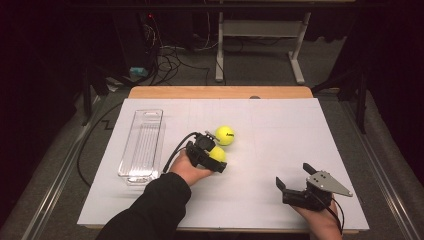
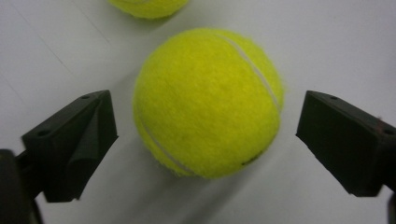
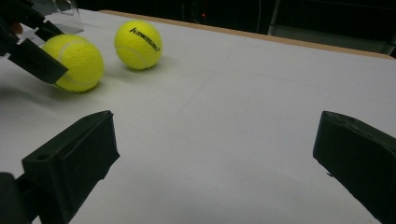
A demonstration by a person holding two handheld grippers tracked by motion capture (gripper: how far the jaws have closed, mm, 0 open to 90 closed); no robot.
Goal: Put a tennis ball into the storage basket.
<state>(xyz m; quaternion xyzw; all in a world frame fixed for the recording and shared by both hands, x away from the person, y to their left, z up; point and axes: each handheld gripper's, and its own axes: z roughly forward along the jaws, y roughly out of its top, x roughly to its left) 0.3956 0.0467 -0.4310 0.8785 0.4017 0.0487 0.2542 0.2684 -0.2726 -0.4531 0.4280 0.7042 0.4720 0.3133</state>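
Two fuzzy, bright yellow tennis balls sit on a smooth white table (image 1: pixel 280 150) with a pale wooden edge along its far side. The nearer tennis ball (image 2: pixel 208 102) is a felt-covered sphere with a curved white seam; being round, it has no long axis, and in the left gripper view its seam sweeps from upper right to lower left across its face. It rests on the table left of centre, between the two black, blocky plastic jaws of the left gripper (image 1: pixel 214 159). Those jaws stand apart on either side of the ball, with a narrow strip of white table showing on each side, so the pads are not pressing on it. The second tennis ball (image 1: pixel 224 135), printed with dark lettering, lies just beyond the first, close beside it. A clear, ribbed plastic tray (image 1: pixel 142 145), long and rectangular, lies to the left with its long side running away from the person. The right gripper (image 1: pixel 295 177) rests near the right front of the table, jaws wide apart with nothing between them.
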